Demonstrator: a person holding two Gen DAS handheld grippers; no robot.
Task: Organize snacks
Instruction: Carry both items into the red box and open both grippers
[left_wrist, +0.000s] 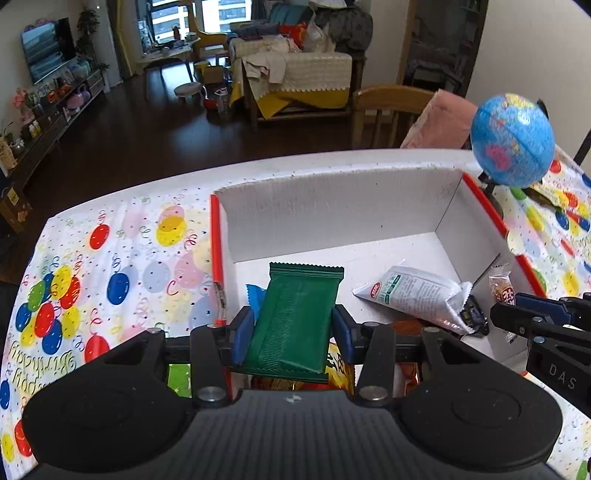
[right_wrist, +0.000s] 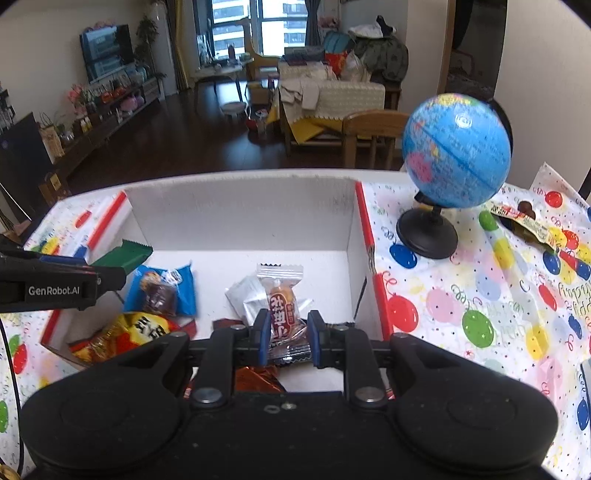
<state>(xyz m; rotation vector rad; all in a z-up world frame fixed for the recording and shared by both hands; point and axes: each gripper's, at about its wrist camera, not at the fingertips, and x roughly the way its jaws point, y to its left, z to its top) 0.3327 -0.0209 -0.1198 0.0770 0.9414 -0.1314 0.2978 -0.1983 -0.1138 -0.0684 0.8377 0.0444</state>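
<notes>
Left claw (left_wrist: 293, 328) clamps green wafer pack (left_wrist: 295, 317); right claw (right_wrist: 284, 334) pinches small clear-wrapped candy (right_wrist: 281, 306). Both hang over white box (right_wrist: 240, 206) on the bench. Best to lower each into bare floor space, then release, clear of the near snack pile.

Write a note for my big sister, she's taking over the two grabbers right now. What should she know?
Left gripper: shut on the green snack pack, held over the white box.
Right gripper: shut on a small clear-wrapped candy, also over the box.
Done: a blue pack, a white pouch and an orange-yellow bag already lie in the box.
Left: drop both held snacks in; then fetch the wrapper lying on the tablecloth beside the globe.
</notes>
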